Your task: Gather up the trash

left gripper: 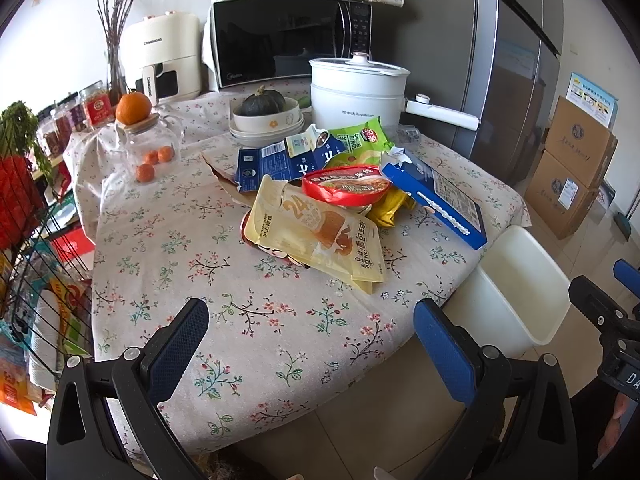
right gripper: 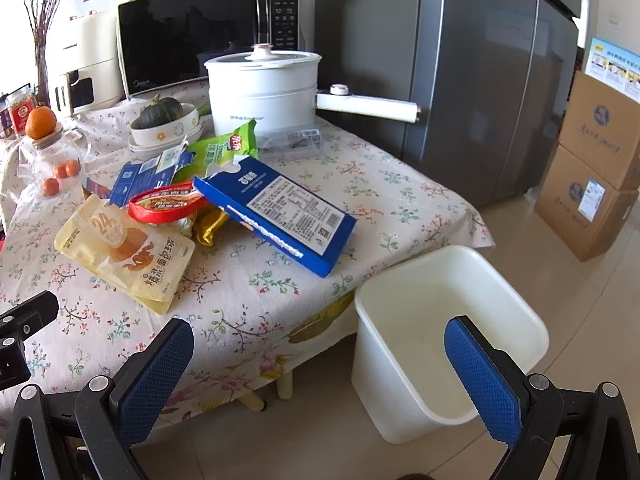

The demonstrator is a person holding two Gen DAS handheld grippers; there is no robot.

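A pile of trash lies on the flowered table: a yellow snack bag, a red instant-noodle lid, a blue carton, a torn flat blue box, a green chip bag and a gold wrapper. A white bin stands on the floor at the table's right edge. My left gripper is open and empty above the table's near edge. My right gripper is open and empty, between table edge and bin.
Behind the pile stand a white electric pot with a long handle, a bowl holding a squash, a microwave, an air fryer and a glass jar with oranges. A wire rack is at left, cardboard boxes and a fridge at right.
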